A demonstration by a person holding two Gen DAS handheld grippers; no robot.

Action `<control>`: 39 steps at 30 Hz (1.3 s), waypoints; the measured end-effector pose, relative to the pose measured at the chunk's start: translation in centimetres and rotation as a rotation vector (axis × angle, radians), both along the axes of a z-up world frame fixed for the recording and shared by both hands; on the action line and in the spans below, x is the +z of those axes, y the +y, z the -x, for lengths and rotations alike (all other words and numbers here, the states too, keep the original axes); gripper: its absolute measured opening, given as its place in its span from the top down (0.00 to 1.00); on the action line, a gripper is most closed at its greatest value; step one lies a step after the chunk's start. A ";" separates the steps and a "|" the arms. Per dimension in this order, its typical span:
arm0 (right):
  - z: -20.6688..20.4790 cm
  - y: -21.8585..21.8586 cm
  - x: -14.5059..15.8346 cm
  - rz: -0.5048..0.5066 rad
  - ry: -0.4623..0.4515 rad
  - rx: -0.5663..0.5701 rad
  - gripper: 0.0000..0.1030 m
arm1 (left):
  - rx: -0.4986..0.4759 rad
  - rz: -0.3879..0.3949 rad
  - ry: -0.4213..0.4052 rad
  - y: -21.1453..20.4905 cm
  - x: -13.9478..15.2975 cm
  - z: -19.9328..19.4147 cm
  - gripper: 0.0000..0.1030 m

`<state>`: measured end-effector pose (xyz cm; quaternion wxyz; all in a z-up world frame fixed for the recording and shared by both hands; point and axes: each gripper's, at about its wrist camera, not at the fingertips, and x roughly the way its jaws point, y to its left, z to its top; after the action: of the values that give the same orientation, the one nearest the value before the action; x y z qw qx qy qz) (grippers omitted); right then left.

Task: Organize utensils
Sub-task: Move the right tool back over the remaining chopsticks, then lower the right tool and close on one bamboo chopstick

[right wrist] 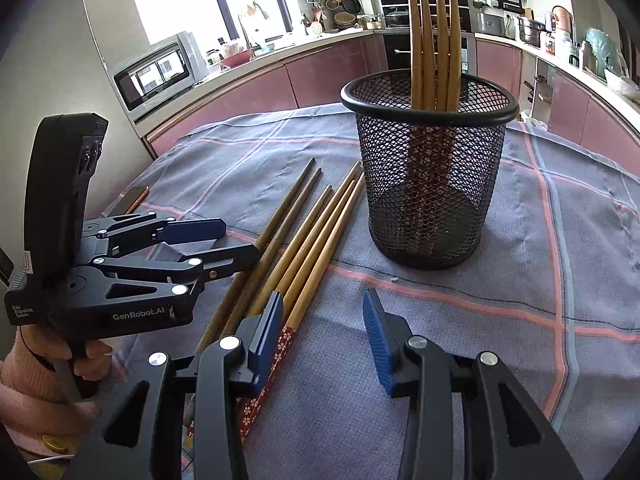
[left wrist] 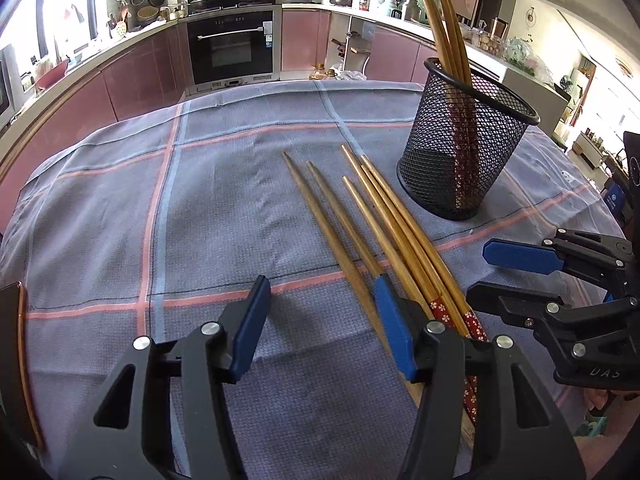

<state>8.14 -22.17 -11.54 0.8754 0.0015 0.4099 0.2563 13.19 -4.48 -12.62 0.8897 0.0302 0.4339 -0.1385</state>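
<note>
Beside mesh cup (right wrist: 428,184), loose chopsticks (right wrist: 304,240) on cloth (left wrist: 120,208); both tongs (left wrist: 324,320) (right wrist: 324,336) apart, empty.

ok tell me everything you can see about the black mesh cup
The black mesh cup is a round holder that looks like metal mesh, with a smooth solid rim and a slightly narrower base. It stands upright on the checked cloth, just beyond the loose chopsticks lying flat. Four chopsticks stand inside, patterned ends down, tips above the rim. Neither gripper touches it.
</note>
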 end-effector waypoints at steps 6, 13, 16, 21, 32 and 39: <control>-0.2 0.7 -0.2 0.031 0.000 0.000 0.62 | 0.009 0.009 0.002 0.6 0.1 0.5 0.50; -0.3 1.1 -0.4 0.070 0.002 -0.004 0.70 | 0.009 0.014 0.006 1.1 0.0 0.7 0.53; -0.4 0.9 -0.3 0.072 0.009 -0.007 0.71 | 0.005 0.023 0.012 1.3 0.0 0.6 0.53; -0.9 1.4 -0.5 0.088 0.017 -0.009 0.73 | 0.003 0.018 0.017 1.1 0.1 0.1 0.55; -2.7 2.4 -0.6 0.115 -0.003 -0.034 0.80 | 0.007 -0.002 0.014 0.1 0.0 -1.9 0.63; -2.8 1.2 -0.8 0.037 0.031 -0.070 0.93 | 0.013 0.018 0.010 -0.1 -0.1 -2.0 0.81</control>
<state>10.99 -20.99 -12.30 0.8772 0.0035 0.4279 0.2178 15.17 -4.61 -12.74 0.8887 0.0186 0.4373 -0.1367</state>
